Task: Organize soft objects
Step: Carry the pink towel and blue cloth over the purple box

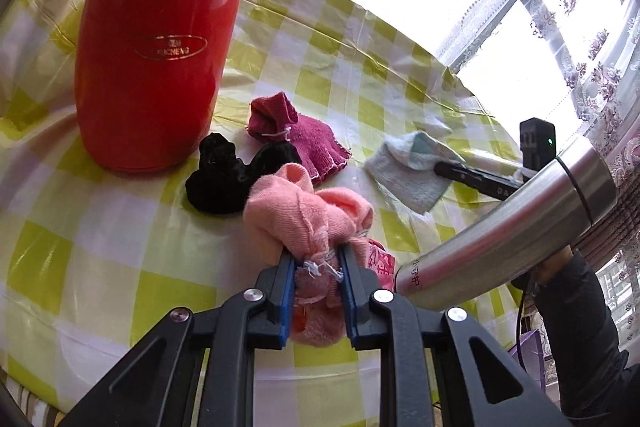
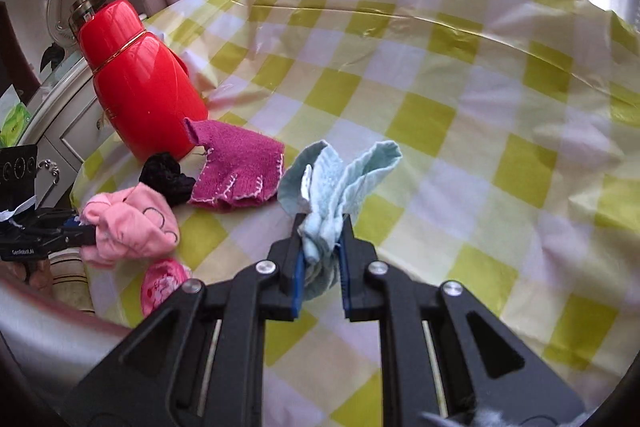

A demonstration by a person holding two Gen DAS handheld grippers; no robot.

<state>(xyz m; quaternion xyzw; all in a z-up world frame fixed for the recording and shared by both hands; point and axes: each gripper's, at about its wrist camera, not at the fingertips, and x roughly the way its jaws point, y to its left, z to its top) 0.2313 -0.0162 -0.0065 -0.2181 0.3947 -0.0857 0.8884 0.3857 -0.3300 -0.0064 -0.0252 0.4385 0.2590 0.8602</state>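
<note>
**A:** ok so where's the soft stuff sitting? The pink cloth [image 1: 308, 215] is pinched between the blue pads of the left gripper [image 1: 316, 259], low centre of the left wrist view, bunched up and raised a bit off the checked tablecloth [image 1: 100, 259].

**B:** yep, jaws clamped on it. Same story on the other side: the light blue cloth [image 2: 336, 183] is squeezed in the right gripper [image 2: 322, 227], mid-frame in the right wrist view, its two ends flopped upward.

**A:** The magenta knit piece [image 1: 304, 139] and the black fabric [image 1: 224, 179] are left lying just above the pink cloth, touching each other.

**B:** and the red flask [image 1: 156, 47] is stood upright in the upper left, right behind them. A steel flask [image 1: 512, 223] is seen at the right edge.
</note>
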